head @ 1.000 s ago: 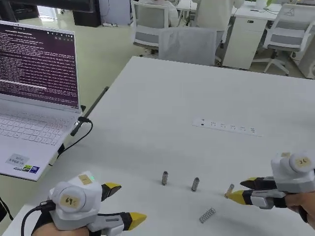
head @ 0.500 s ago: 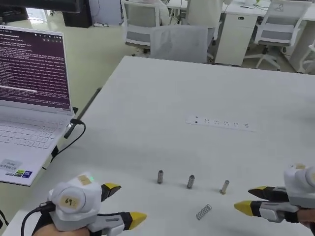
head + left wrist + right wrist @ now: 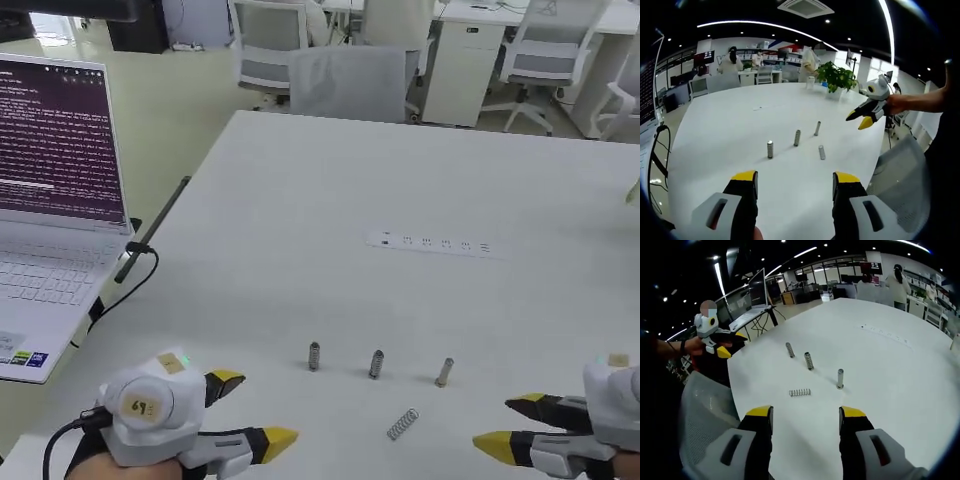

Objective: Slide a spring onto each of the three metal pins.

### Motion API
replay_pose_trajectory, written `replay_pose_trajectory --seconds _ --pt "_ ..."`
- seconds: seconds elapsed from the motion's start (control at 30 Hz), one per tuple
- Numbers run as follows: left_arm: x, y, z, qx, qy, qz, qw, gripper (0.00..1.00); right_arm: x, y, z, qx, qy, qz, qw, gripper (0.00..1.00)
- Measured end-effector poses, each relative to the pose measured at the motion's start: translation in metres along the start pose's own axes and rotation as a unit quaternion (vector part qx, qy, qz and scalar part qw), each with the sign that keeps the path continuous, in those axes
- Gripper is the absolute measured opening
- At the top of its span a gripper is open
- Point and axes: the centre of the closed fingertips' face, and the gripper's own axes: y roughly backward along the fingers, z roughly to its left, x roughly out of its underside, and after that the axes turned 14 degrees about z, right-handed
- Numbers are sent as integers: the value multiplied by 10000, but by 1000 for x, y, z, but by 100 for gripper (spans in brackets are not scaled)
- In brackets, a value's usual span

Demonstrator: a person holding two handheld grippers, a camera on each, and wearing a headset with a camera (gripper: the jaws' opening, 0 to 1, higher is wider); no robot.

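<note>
Three small metal pins stand in a row on the white table (image 3: 400,170). The left pin (image 3: 314,356) and the middle pin (image 3: 376,364) each carry a spring. The right pin (image 3: 444,372) (image 3: 840,378) looks bare and smooth. A loose spring (image 3: 402,424) (image 3: 800,392) (image 3: 822,152) lies flat just in front of the row. My right gripper (image 3: 505,424) (image 3: 806,412) is open and empty, to the right of the loose spring. My left gripper (image 3: 252,408) (image 3: 795,177) is open and empty, front left of the pins.
An open laptop (image 3: 50,200) sits at the table's left edge, with a black cable (image 3: 130,275) beside it. A white power strip (image 3: 435,243) lies mid-table behind the pins. Office chairs (image 3: 350,85) stand beyond the far edge.
My right gripper has drawn back from the right pin, toward me and to the right. The left gripper has stayed put. The head camera has shifted.
</note>
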Motion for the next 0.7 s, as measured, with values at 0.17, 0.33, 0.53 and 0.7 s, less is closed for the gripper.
replay_pose_trajectory --seconds 0.17,0.33,0.53,0.7 --pt "-3 -6 -6 76 -67 15 9999 55 2 2 6 -7 25 -22 10000 53" --pt "-6 -13 -10 145 -116 23 9998 55 9 3 15 -25 48 28 10000 54" --pt "-13 -24 -20 258 -240 41 9994 54 17 7 22 -31 -28 -2 10000 54" --pt "-18 -33 -29 374 -330 53 9987 54 25 9 28 -42 -58 12 10000 54"
